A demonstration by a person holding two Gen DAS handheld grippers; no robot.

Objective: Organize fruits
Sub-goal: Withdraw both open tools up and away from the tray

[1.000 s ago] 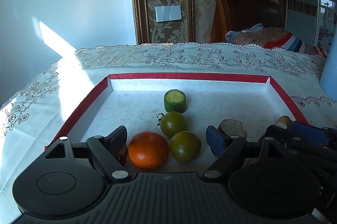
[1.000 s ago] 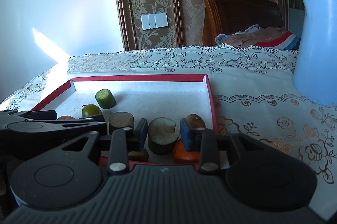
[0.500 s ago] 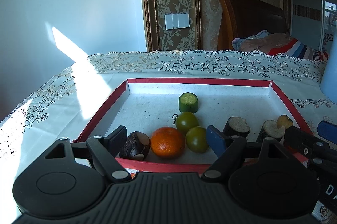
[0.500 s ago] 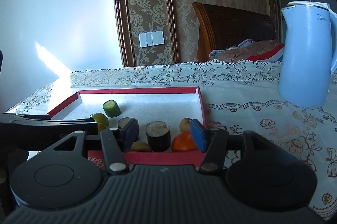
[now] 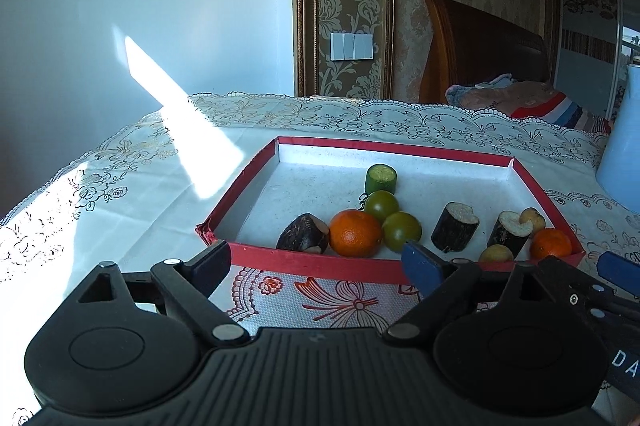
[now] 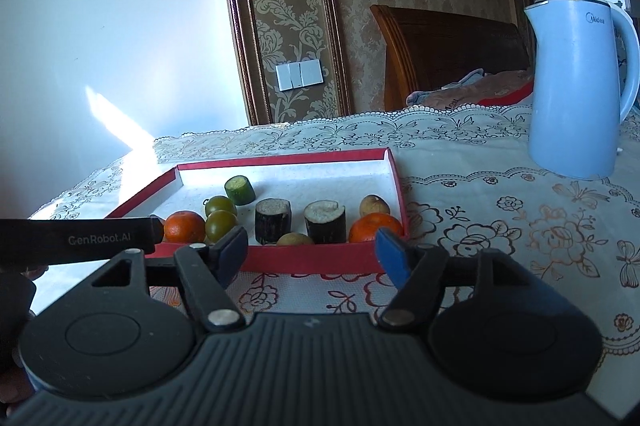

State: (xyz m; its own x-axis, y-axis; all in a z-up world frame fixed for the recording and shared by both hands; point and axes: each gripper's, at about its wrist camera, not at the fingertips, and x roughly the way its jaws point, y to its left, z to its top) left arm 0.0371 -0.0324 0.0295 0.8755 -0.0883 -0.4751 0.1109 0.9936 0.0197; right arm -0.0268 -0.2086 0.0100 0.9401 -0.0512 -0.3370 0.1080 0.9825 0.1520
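A red-rimmed tray [image 5: 280,254] holds two oranges [image 5: 355,233] [image 5: 551,244], two green tomatoes [image 5: 382,205], a cucumber piece [image 5: 381,178], three dark cut pieces [image 5: 456,232] and two small yellowish fruits [image 5: 495,254]. My left gripper [image 5: 316,260] hangs just short of the tray's near rim, its jaws opening with nothing between them. My right gripper [image 6: 311,250] is also in front of the tray [image 6: 396,185], its jaws opening and empty. Beyond it stand the dark pieces [image 6: 325,222] and an orange [image 6: 374,228].
A light blue kettle [image 6: 576,85] stands on the lace tablecloth [image 6: 500,226] to the right of the tray. The left gripper's black finger [image 6: 80,240] crosses the right wrist view at the left. A wooden headboard and bedding lie behind the table.
Both grippers have drawn back out of the tray to its near side. The right one let go of a dark cut piece and widened. The left jaws spread away from the orange.
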